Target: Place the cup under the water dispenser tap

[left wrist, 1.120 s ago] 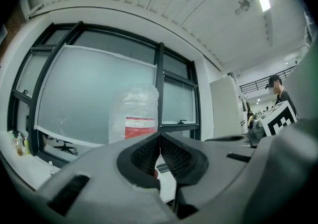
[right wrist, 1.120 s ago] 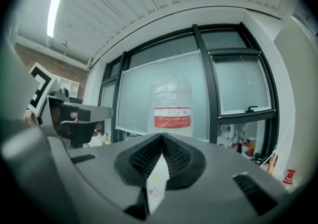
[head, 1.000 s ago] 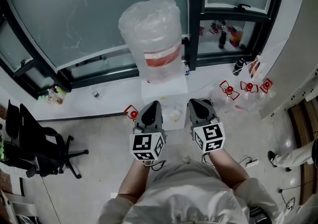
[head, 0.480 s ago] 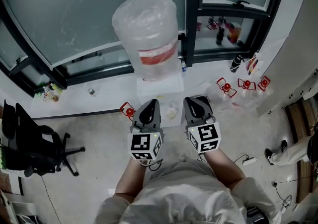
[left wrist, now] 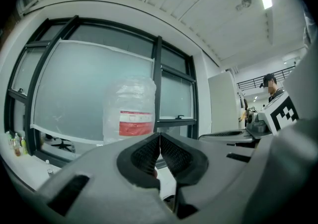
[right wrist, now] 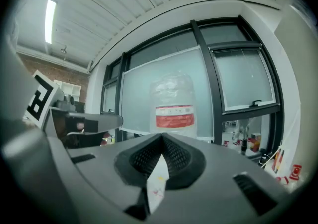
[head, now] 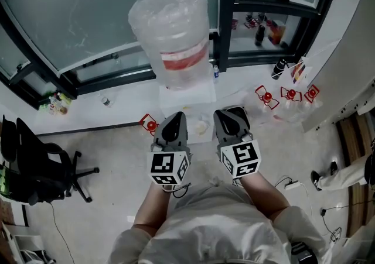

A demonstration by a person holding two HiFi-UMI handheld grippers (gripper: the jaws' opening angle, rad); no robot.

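Observation:
The water dispenser (head: 187, 96) stands by the window and carries a large plastic-wrapped bottle (head: 173, 28) with a red label. I hold both grippers level and side by side, pointing at it from a short way back. My left gripper (head: 174, 117) is shut, its pads (left wrist: 149, 151) meeting with nothing between them. My right gripper (head: 229, 112) is shut on a thin white strip with coloured print (right wrist: 158, 178), which looks like a paper cup's wall. The rest of the cup is hidden under the jaws. No tap shows in any view.
A black office chair (head: 35, 163) stands at the left. Red-and-white items (head: 290, 94) lie on the floor at the right, another one (head: 149, 123) by my left gripper. Bottles (head: 266, 28) line the window ledge. A person's leg (head: 340, 178) shows at the right edge.
The bottle sits a little further left and higher in the head view. Both grippers keep their pose side by side and stay shut.

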